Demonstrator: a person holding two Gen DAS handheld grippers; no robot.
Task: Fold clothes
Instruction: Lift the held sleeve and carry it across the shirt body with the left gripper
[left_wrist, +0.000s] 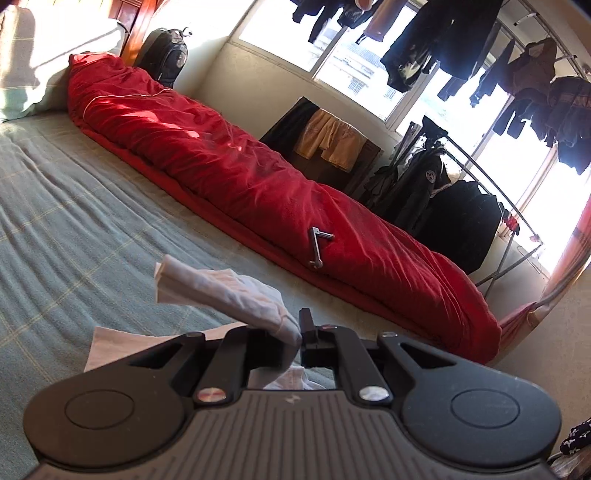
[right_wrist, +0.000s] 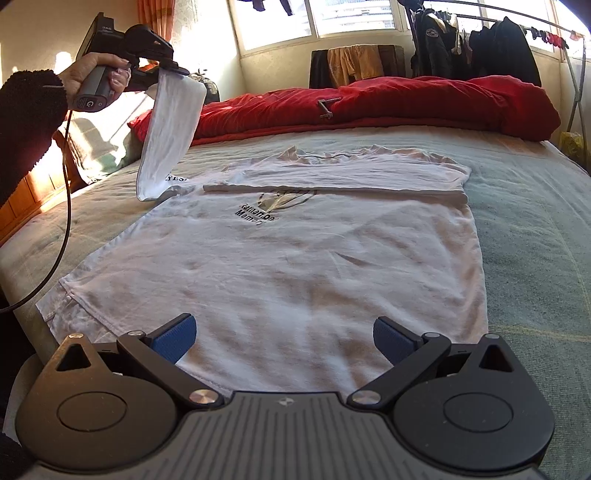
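Soft white cotton shirt (right_wrist: 280, 266) lies flat on the bed (right_wrist: 535, 221) — left claw (right_wrist: 173, 70) pinches its sleeve (right_wrist: 170, 129) at ten o'clock; right claw (right_wrist: 284, 332) gapes wide, empty.

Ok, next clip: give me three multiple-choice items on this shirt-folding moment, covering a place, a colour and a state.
1. Where does the red duvet lie?
A. along the bed's far side
B. on the floor
C. over the T-shirt

2. What colour is the T-shirt?
A. black
B. white
C. yellow

3. How do the right gripper's jaws stand?
A. shut on the hem
B. shut on nothing
C. open

Key: 1 A, it is bunched beyond the shirt, below the windows. 2 B, white with black print. 3 C, the blue pads stand wide apart above the shirt, while the left gripper lifts a sleeve.
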